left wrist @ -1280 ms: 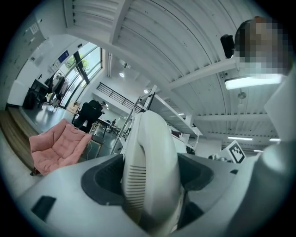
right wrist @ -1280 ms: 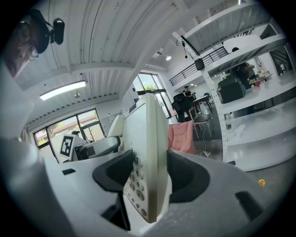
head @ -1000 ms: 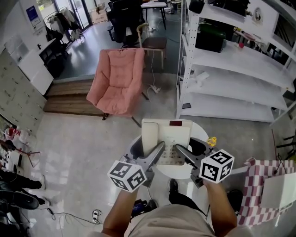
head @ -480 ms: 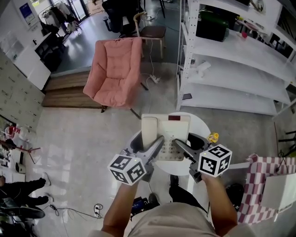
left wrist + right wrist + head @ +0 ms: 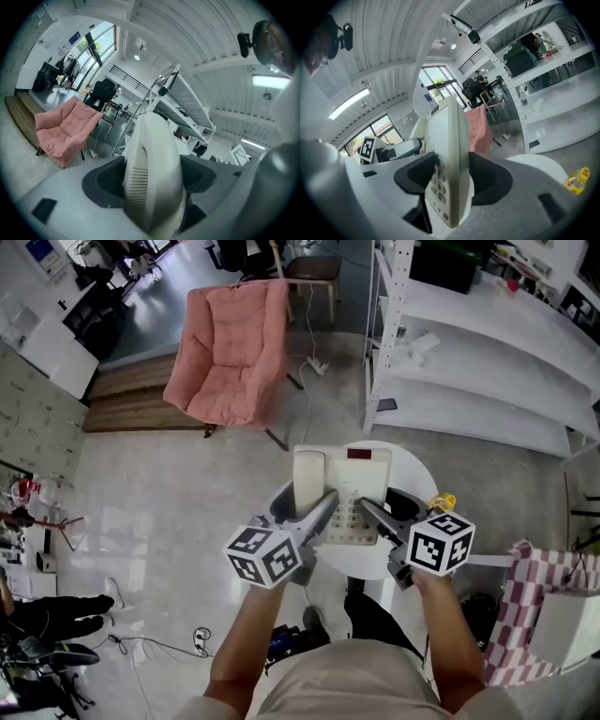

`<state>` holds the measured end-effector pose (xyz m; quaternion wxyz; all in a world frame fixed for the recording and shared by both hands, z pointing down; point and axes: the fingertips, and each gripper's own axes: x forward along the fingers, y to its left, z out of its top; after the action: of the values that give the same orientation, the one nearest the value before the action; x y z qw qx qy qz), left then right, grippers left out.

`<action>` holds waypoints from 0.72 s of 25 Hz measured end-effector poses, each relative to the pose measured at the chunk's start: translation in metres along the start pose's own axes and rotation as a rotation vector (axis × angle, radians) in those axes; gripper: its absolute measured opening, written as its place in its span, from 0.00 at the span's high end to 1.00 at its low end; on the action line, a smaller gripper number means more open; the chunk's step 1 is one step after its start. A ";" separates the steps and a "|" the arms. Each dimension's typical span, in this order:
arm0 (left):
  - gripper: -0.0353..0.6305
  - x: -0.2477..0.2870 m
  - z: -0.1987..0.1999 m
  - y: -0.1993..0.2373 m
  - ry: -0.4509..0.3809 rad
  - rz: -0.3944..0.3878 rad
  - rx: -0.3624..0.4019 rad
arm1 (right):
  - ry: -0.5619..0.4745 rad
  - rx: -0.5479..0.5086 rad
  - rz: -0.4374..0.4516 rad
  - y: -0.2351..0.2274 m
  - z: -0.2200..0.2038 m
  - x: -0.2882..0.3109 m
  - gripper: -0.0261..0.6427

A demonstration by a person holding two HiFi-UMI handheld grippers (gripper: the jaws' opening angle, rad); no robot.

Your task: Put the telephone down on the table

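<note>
The cream plastic telephone [image 5: 342,493] is pinched from both sides over the round white table [image 5: 413,474]: the left gripper [image 5: 328,501] is closed on its rounded handset [image 5: 154,150], by the slotted grille [image 5: 138,186], the right gripper [image 5: 364,508] on the thin keypad edge. The base is a smooth flat slab with rows of small round keys [image 5: 436,187]; whether it touches the tabletop is unclear

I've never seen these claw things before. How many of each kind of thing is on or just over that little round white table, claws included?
Telephone: 1
Claws: 2, the left claw and the right claw, each shut on the telephone
Small yellow object on the round table: 1
Total: 4
</note>
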<state>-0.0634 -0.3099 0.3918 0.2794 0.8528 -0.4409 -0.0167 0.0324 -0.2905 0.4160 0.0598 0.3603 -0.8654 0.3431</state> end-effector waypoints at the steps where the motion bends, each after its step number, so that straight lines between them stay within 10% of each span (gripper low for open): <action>1: 0.43 0.004 -0.003 0.004 0.009 0.005 -0.007 | 0.005 0.008 -0.001 -0.005 -0.002 0.004 0.64; 18: 0.43 0.075 -0.094 0.084 0.196 0.100 -0.120 | 0.106 0.185 -0.012 -0.105 -0.067 0.067 0.64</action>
<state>-0.0543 -0.3621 0.5288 0.3721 0.8091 -0.4516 0.0545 0.0432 -0.3395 0.5482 0.0741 0.3506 -0.8236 0.4397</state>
